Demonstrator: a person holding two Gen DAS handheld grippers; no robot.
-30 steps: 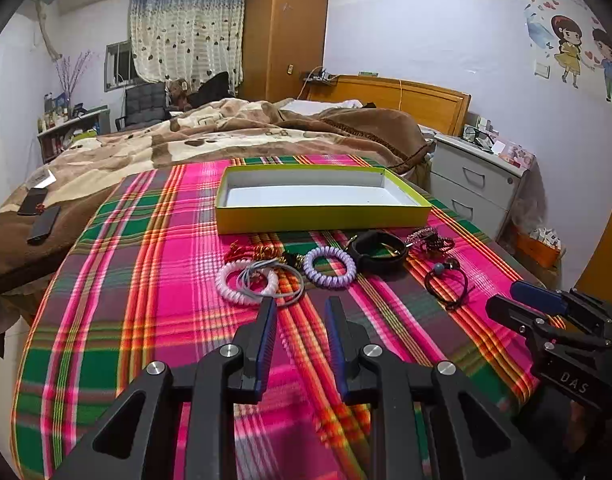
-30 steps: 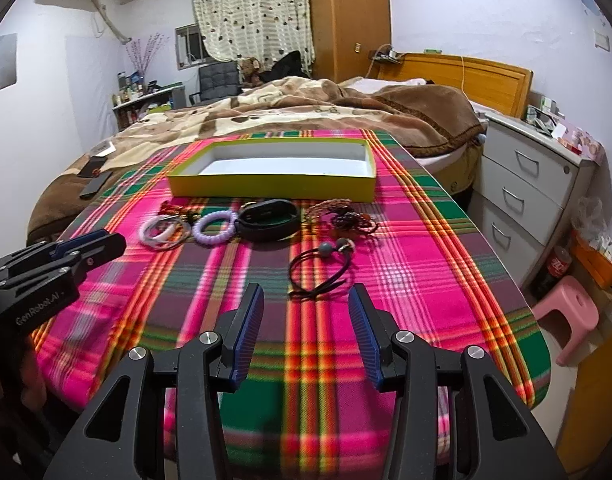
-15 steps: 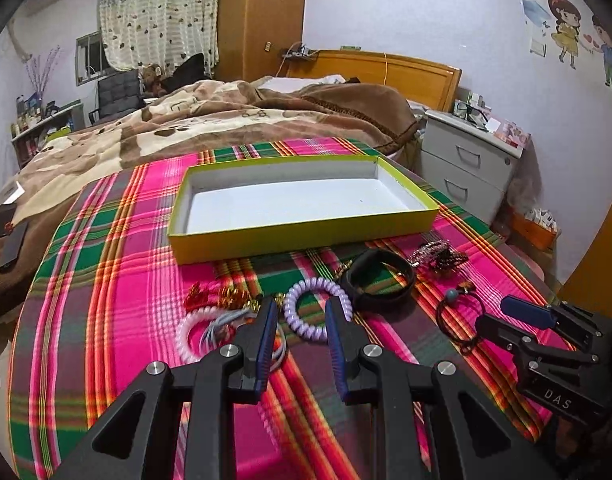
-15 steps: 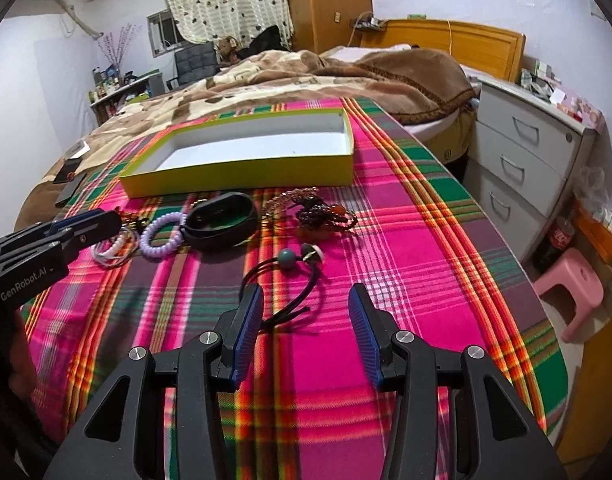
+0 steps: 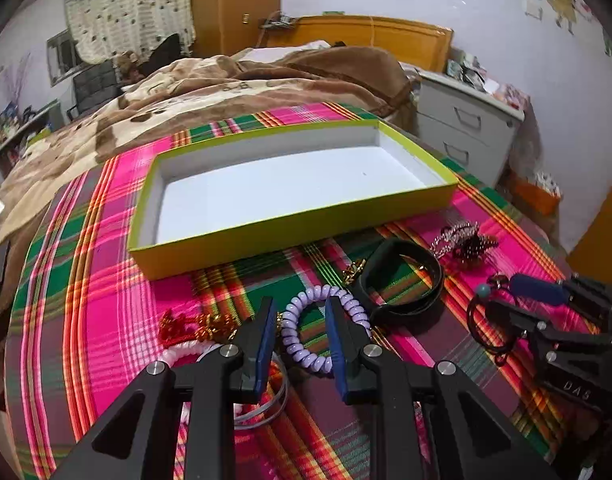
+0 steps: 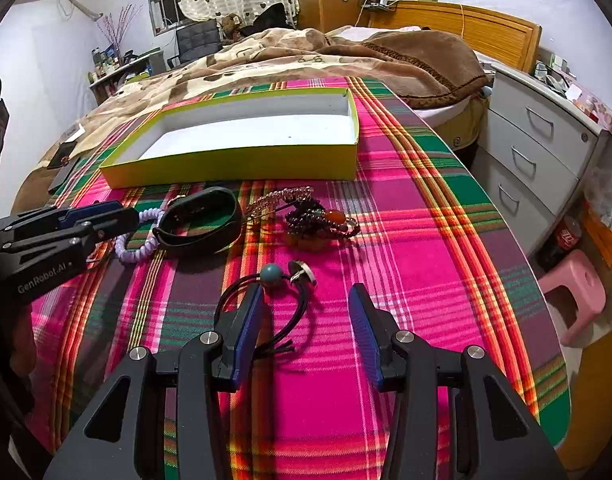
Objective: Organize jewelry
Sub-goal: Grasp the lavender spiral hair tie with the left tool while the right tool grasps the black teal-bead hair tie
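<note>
Both grippers sit spread and empty over the plaid tabletop [image 6: 406, 216], nothing pinched in either. In the left wrist view the left gripper [image 5: 299, 334] hangs right at the lilac coil bracelet [image 5: 326, 330], whose loop lies flat at lower centre of the frame; the near arc of the loop shows between the two fingers, though contact can't be told. To its left lie a pink-white ring with a grey hoop [image 5: 210, 364] and a red-gold piece [image 5: 194, 326]; to its right the black band [image 5: 402, 280], then a beaded cluster [image 5: 464, 240]. In the right wrist view the right gripper [image 6: 306, 336] frames the black cord bracelet [image 6: 266, 312], its teal bead [image 6: 271, 272] toward frame centre; the cord loop runs up from beside the left finger, off-centre in the gap. The yellow-green tray [image 5: 290, 236] stands empty across the upper middle of both views, beyond the whole row of jewelry. Likely each hand takes its nearest piece: left the coil, right the cord, then carries it up-frame to the tray. The right one probably needs a nudge toward frame left to centre on the cord.
</note>
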